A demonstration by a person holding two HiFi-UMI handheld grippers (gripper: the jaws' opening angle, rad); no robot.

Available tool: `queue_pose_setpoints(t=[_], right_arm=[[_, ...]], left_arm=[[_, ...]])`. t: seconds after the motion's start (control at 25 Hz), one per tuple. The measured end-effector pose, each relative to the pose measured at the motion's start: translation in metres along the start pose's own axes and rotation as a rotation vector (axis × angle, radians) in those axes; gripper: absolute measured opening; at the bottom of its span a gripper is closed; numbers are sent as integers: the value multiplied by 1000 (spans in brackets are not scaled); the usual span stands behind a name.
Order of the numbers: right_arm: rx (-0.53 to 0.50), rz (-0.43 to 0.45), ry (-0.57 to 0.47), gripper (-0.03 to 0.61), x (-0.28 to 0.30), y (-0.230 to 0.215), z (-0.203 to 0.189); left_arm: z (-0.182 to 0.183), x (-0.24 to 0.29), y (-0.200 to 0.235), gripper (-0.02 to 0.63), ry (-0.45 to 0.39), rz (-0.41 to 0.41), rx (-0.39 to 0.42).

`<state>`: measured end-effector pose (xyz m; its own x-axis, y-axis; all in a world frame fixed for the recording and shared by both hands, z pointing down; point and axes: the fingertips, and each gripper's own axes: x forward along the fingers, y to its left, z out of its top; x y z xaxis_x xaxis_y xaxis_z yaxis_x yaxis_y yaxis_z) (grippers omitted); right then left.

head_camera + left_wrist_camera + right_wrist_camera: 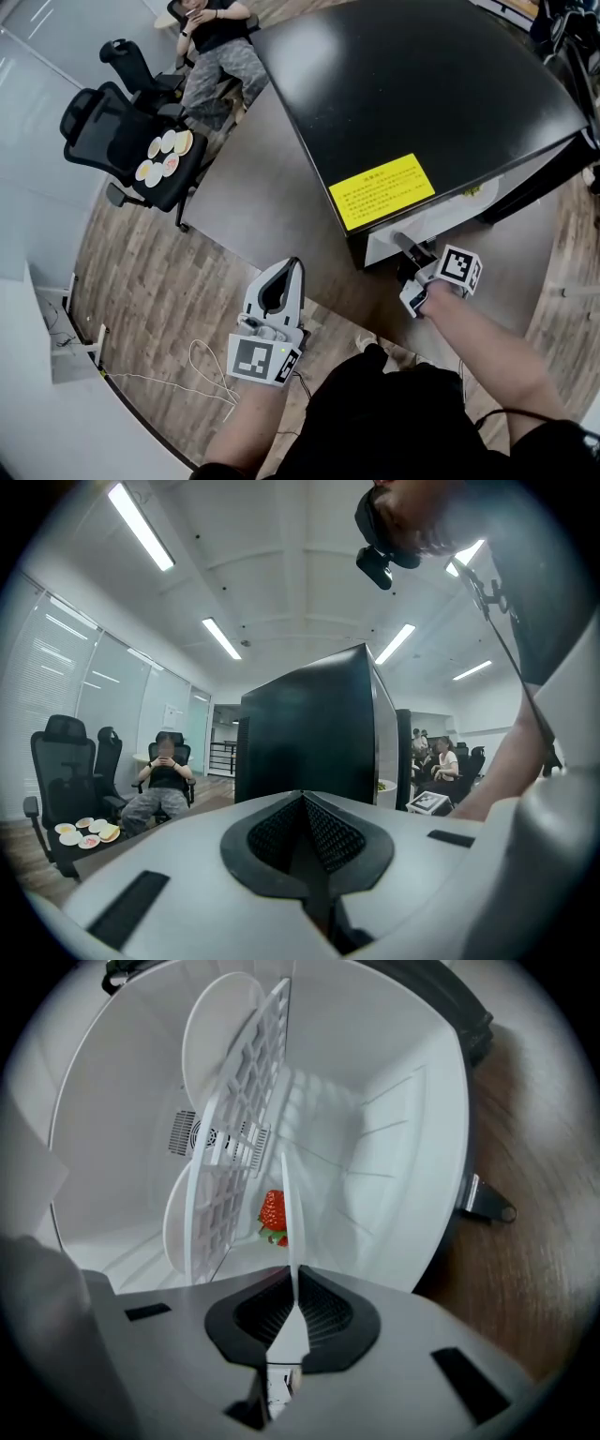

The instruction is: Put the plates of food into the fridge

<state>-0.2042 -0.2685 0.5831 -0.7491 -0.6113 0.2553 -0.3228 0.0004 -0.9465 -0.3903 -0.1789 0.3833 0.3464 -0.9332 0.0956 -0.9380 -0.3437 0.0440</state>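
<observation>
The black fridge (431, 94) stands open, showing a white inside with a wire shelf (239, 1119). A thin white plate (287, 1232), seen edge-on with a strawberry (272, 1211) on it, is clamped at its rim in the right gripper (293, 1283) at the fridge's mouth. Several small plates of food (164, 157) lie flat on a black chair seat (183, 183), well apart from the fridge.

Smooth black fridge (422, 84) (white plastic inside); wood-look floor (141, 281).
</observation>
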Motion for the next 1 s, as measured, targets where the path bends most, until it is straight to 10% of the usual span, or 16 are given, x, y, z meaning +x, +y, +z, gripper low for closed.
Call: queue_pose_setpoints(t=[0.76, 1.0], right_arm=[[43, -105, 9, 26, 41, -27, 3], [1, -228, 189, 188, 37, -34, -18]], left_arm=[[4, -25, 57, 5, 18, 81, 33], [9, -16, 54, 5, 6, 65, 35]])
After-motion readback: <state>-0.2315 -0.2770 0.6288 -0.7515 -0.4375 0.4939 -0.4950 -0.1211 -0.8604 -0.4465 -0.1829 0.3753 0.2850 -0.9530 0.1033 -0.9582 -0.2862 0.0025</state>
